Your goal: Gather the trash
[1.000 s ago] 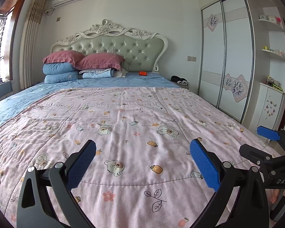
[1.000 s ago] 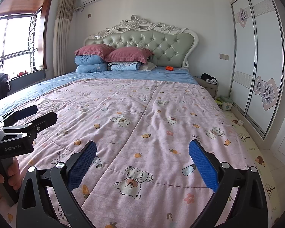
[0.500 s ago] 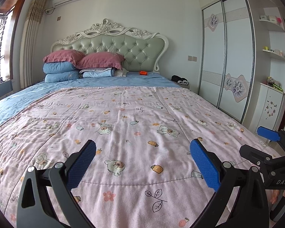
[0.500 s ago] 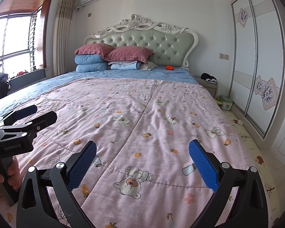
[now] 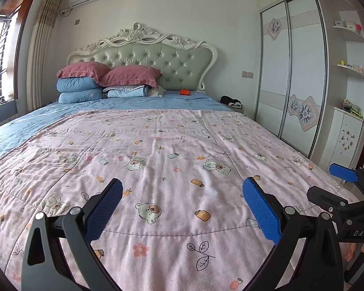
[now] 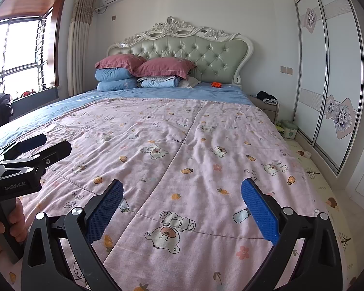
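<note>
Both blue-padded grippers, left gripper and right gripper, hover wide apart, holding nothing, above the pink printed quilt. One small orange object lies at the bed's head edge.

Daylight scene, bright and even. Source: window at far left, panes blown out to white in the right wrist view. Wall behind the bed reads flat, pale, no hard shadows. Quilt softly lit, faint shading in its creases. Strong fisheye bend: wardrobe door lines bow outward at right, curtain leans inward at left. Black vignette in all corners. Focus sharp at centre, slightly smeared toward the edges. No motion blur.
</note>
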Demonstrator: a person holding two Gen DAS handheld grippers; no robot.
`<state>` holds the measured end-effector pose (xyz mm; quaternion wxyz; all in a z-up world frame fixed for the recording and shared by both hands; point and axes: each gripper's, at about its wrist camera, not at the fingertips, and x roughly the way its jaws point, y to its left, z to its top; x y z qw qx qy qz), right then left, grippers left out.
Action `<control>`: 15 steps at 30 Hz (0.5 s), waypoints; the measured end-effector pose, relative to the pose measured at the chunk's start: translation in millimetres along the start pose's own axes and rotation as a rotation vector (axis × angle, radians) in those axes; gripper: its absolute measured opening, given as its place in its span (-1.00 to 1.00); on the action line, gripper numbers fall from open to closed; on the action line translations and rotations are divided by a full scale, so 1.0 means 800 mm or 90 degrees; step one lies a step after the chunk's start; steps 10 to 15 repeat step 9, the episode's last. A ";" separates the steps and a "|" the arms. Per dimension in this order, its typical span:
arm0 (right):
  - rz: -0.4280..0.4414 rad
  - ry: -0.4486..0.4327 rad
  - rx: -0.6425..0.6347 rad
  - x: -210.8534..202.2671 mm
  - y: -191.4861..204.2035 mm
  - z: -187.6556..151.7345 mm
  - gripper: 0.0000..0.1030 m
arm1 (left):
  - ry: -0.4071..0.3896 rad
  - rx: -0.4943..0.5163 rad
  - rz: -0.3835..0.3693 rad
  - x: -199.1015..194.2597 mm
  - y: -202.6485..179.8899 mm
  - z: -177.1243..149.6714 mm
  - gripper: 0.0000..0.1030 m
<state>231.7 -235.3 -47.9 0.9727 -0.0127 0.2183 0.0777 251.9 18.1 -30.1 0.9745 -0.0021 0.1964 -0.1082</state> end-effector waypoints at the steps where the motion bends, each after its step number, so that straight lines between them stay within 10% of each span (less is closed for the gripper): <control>1: 0.000 0.000 0.000 0.000 0.000 0.000 0.83 | 0.001 -0.001 0.000 0.000 0.000 0.000 0.92; 15: 0.000 0.001 0.000 0.000 0.000 0.001 0.83 | 0.002 0.000 0.002 0.001 -0.001 -0.001 0.92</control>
